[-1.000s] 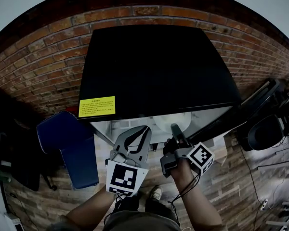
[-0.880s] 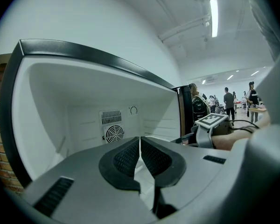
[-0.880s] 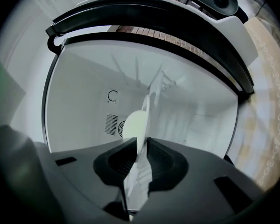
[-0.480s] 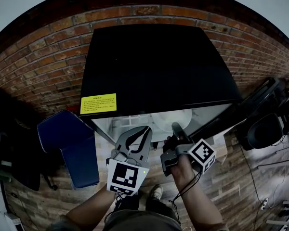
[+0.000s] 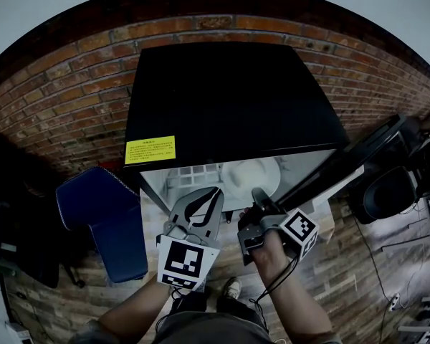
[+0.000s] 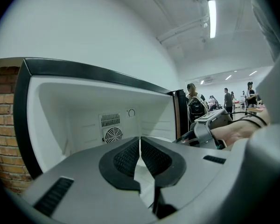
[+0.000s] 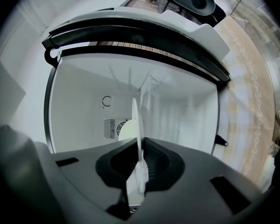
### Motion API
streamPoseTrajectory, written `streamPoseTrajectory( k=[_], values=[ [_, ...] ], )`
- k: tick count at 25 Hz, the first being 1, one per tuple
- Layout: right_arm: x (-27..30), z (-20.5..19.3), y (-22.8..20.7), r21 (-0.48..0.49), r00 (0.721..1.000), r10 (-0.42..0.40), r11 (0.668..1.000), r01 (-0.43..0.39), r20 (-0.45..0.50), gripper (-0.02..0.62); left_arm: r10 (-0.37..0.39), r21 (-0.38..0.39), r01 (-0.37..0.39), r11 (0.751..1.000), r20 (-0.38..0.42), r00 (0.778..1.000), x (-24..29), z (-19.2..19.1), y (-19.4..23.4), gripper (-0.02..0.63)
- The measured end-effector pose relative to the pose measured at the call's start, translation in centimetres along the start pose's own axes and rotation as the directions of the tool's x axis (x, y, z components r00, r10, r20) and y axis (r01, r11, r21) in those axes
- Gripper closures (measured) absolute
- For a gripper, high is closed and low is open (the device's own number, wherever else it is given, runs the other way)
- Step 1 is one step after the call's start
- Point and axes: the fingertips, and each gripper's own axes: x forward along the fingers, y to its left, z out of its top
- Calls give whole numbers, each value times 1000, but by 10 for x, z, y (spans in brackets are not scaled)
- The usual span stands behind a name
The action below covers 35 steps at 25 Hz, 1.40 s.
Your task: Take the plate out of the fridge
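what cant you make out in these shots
- Print on the yellow label: too small in the head view.
- Anything lying on the plate: it is edge-on in the right gripper view and half under the top of the fridge in the head view.
- Bottom of the fridge: covered by the left gripper and the right gripper in their own views.

A blue padded object (image 5: 104,213) sits low against the brickwork (image 5: 50,120). A dark round object (image 5: 383,192) and loose cables (image 5: 387,264) lie opposite. Distant people (image 6: 227,97) stand under a ceiling strip light (image 6: 211,10).
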Motion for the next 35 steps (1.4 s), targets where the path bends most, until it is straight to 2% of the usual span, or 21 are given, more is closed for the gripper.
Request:
streamPoseTrajectory(
  k=[12,22,29,35],
  values=[
    [-55,8,50,19,998,51,998,-52,31,555,-28,22,27,999,49,998,-5,25,-17,583],
    [-124,31,70,23,992,89,996,-91,93,555,-125,60,120,991,96,988,1,50,-57,583],
    [-166,57,72,26,977,95,994,-102,192,555,-208,86,198,976,125,970,12,66,-89,583],
    [-207,80,67,38,952,96,993,-112,290,555,-299,104,286,953,139,944,19,77,-127,583]
  ],
)
